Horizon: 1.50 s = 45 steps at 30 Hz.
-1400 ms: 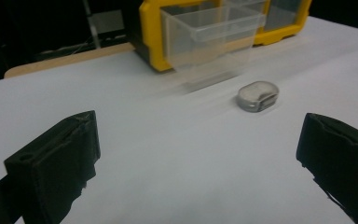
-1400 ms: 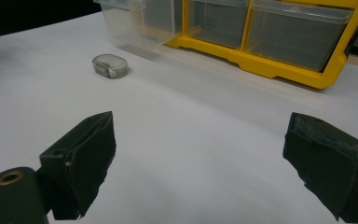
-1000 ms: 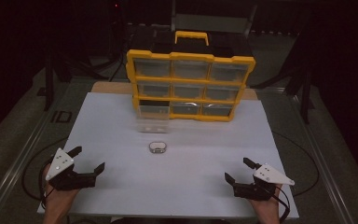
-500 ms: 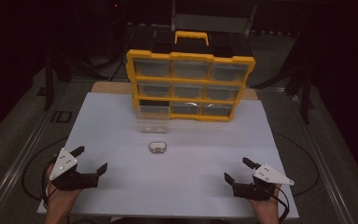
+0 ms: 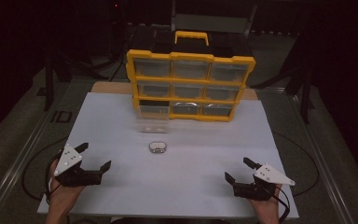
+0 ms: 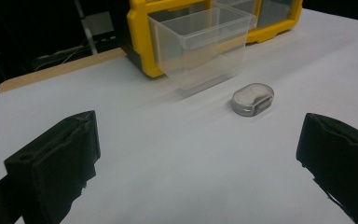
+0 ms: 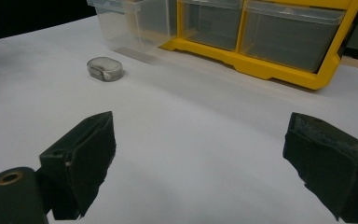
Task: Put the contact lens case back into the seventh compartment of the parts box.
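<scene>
Both tongs, left tongs (image 5: 94,157) and right tongs (image 5: 235,170), gape wide and empty; ours at lower left has barely drifted outward. We judge nothing begun: small metal tin (image 5: 158,147) sits mid-frame below the pulled-out clear drawer (image 5: 152,117).

Yellow organizer (image 5: 189,84), white tabletop (image 5: 177,177).

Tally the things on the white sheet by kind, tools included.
Yellow drawer organizer: 1
Clear drawers in it: 9, the bottom-left drawer pulled out
Small grey oval case: 1
Tools: 2, left tool and right tool, both open
Total: 13
</scene>
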Each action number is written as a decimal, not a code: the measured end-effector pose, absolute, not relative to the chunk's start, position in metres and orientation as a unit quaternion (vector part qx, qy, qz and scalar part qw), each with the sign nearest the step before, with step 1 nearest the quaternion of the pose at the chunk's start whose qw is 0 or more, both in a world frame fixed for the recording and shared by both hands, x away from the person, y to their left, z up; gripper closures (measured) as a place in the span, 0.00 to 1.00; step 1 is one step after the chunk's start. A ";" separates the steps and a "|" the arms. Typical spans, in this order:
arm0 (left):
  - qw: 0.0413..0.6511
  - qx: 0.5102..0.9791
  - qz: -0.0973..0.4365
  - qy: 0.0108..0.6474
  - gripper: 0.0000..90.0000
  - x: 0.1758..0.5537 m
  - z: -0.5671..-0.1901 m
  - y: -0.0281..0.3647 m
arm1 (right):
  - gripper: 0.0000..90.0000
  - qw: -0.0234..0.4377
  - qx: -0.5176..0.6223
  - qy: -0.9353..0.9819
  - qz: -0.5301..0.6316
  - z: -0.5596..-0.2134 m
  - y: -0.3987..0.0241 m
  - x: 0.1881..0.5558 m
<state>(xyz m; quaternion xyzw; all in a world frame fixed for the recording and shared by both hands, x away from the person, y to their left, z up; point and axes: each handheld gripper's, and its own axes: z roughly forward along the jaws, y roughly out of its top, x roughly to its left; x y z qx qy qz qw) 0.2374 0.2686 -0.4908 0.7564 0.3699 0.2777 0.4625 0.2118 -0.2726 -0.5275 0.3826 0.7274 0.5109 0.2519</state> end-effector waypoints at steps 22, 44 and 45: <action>0.454 0.771 0.273 0.353 0.00 0.253 -0.482 0.254 | 0.10 0.247 0.383 0.729 0.510 -0.529 -0.273 0.213; 0.434 0.793 0.265 0.337 0.00 0.269 -0.477 0.239 | 0.10 0.246 0.385 0.728 0.511 -0.529 -0.274 0.213; 0.434 0.794 0.264 0.335 0.00 0.270 -0.477 0.238 | 0.10 0.246 0.386 0.728 0.511 -0.529 -0.274 0.213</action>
